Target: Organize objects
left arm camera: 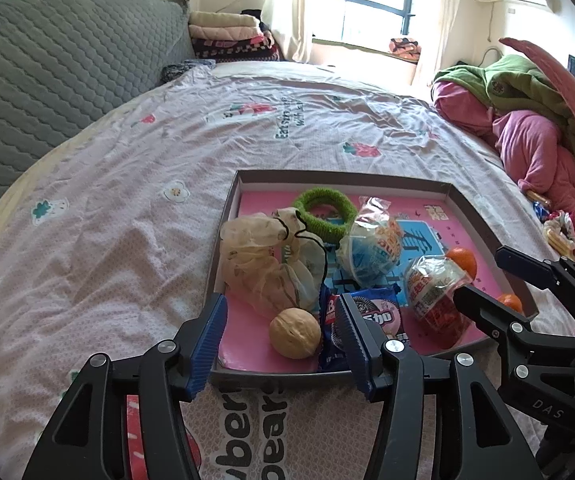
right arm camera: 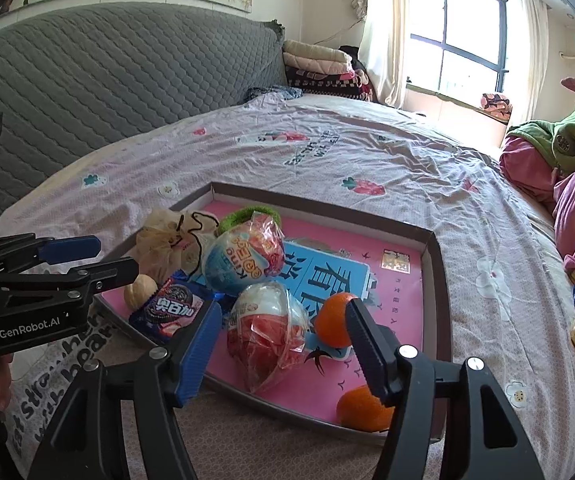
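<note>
Tray (right arm camera: 431, 264) near half crowded with snacks, far pink floor bare, bedspread (left arm camera: 127, 200) open leftward

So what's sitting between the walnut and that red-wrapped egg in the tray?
A blue cookie packet lies between the walnut and the red egg, seen in both views.

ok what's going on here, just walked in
A person holds a two-finger gripper in each hand over a shallow box lid on a bed, sorting small things into it. Already inside: a walnut, a cookie pack, two wrapped toy eggs, two oranges, a green ring and a mesh pouch. The left gripper and the right gripper are both open and hold nothing.
</note>
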{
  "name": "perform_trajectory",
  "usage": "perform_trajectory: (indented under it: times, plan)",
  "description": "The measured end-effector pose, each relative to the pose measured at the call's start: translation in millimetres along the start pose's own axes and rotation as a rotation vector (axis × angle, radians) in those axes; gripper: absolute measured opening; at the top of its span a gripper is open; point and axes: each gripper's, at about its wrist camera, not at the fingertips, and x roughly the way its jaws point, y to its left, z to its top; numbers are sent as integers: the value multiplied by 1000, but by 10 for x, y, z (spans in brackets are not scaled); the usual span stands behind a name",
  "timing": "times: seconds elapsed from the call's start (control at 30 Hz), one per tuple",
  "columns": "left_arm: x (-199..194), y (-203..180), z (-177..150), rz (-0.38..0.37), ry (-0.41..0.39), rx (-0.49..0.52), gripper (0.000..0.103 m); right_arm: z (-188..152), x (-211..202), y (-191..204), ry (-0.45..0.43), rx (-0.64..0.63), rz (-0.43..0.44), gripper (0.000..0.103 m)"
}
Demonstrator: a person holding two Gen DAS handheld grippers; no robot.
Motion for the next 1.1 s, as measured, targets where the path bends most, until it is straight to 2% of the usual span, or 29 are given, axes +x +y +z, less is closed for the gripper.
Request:
perform_trajectory:
  times: [0.07, 0.17, 0.73, 0.77, 0.83, 1.1]
  plan:
    - [-62, -22, 15, 4, -14, 3, 59, 12, -48, -6, -16, 6, -1, 66]
    - [-147, -43, 25, 3, -31, 5, 67, 28, -120, -10, -38, 12, -5, 68]
    - [-535, -217, 31, 28, -87, 47, 68, 34, -582, -39, -155, 59, -46, 74]
    - [-550, -218, 29, 24, -90, 44, 69, 29, -616, -47, -162, 66, -50, 74]
    - [-589, -211, 25, 12, -95, 35, 76, 17, -681, -68, -179, 82, -56, 74]
    - [-748, -300, -26, -7, -125, 55, 77, -28, -848, -24, -213, 87, -88, 74]
